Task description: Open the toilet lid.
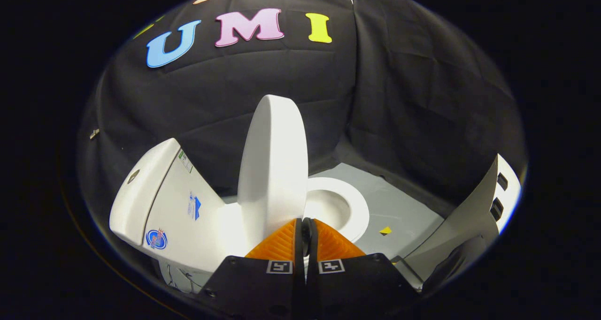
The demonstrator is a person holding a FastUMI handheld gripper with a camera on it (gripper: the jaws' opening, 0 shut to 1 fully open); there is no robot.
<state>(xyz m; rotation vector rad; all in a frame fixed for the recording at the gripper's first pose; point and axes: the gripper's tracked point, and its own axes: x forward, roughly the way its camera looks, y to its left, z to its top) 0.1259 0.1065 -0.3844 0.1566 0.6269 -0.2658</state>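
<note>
**Lid raised, jaws nearly closed at its lower edge**

The toilet lid is seen standing almost upright, just ahead of the gripper, with the seat and bowl exposed beyond it. The jaws are drawn nearly together; whether the lid's edge is pinched between them cannot be told. The lifting step is judged almost done. A gentle push back toward the tank, then release, is called for next. Stickers are seen on the tank, but their writing is too small to be read.
</note>
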